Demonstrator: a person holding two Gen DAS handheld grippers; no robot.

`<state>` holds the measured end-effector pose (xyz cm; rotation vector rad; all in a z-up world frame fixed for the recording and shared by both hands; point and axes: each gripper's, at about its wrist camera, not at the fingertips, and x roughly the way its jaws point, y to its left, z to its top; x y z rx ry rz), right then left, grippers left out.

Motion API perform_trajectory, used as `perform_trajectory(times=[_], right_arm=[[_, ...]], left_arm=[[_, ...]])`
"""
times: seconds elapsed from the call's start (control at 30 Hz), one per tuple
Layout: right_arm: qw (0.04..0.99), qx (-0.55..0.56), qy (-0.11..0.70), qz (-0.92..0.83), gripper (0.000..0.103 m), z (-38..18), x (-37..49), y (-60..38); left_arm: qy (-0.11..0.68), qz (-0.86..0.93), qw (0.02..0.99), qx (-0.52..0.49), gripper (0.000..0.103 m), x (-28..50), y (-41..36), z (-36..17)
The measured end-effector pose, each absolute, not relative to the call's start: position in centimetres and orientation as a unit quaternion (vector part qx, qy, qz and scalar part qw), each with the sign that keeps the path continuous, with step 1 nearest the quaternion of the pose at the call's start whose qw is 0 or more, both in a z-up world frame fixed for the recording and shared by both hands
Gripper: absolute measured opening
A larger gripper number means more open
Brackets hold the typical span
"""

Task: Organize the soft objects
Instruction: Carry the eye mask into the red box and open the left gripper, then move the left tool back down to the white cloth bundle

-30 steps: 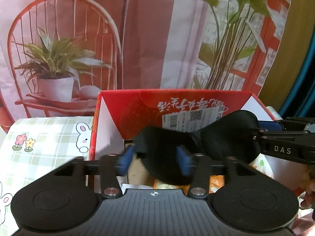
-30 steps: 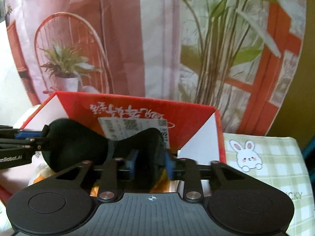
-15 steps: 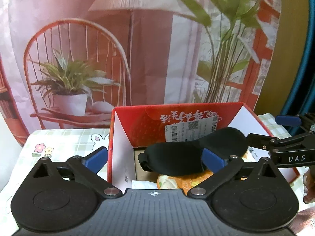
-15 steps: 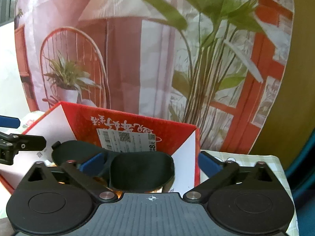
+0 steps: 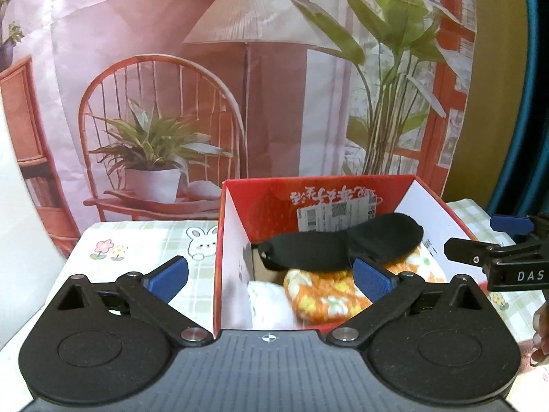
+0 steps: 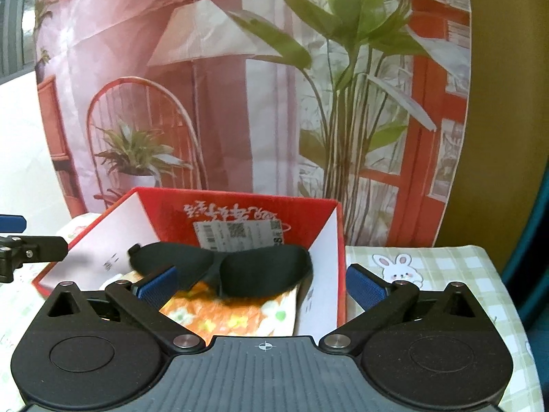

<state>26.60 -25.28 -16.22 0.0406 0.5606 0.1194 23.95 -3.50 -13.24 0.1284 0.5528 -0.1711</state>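
Here the black sleep mask (image 5: 339, 249) lies inside the red box (image 5: 235, 226), draped across the top of an orange floral cloth (image 5: 326, 295), with a white folded item (image 5: 267, 304) beside that cloth at the box's near left. In the right wrist view the mask (image 6: 223, 267) spans most of the box's width, its strap end toward the left wall, and the floral cloth (image 6: 223, 312) shows under it.

The left gripper (image 5: 267, 276) is held level at the near side of the box, pointing toward the far wall with its barcode label (image 5: 336, 214); its jaws stand wide, the 2 blue pads apart with nothing between them, the left pad over the desk and the right pad over the box's interior. The right gripper (image 6: 260, 283) is likewise level and spread wide, holding nothing; its left pad is in front of the mask and its right pad is outside the box's right wall (image 6: 338, 257).

The box sits on a desk covered by a green checked cloth with rabbits (image 5: 144, 240), in front of a printed backdrop (image 5: 240, 86) of a chair, lamp and plants.
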Motion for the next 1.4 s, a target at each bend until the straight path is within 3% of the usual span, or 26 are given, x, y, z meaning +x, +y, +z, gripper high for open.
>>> perform_trajectory(times=[0.57, 1.27, 1.4], right_arm=[[0.959, 0.07, 0.26, 0.084, 0.103, -17.4, 19.1, -24.8], [0.947, 0.024, 0.306, 0.09, 0.103, -21.7, 13.8, -22.2], [0.94, 0.055, 0.322, 0.096, 0.103, -22.8, 13.0, -23.0]], left_arm=[[0.29, -0.091, 0.952, 0.036, 0.103, 18.1, -1.3, -16.3], [0.353, -0.096, 0.931, -0.014, 0.103, 15.0, 1.0, -21.6], [0.357, -0.102, 0.928, -0.012, 0.103, 14.3, 0.8, -22.2]])
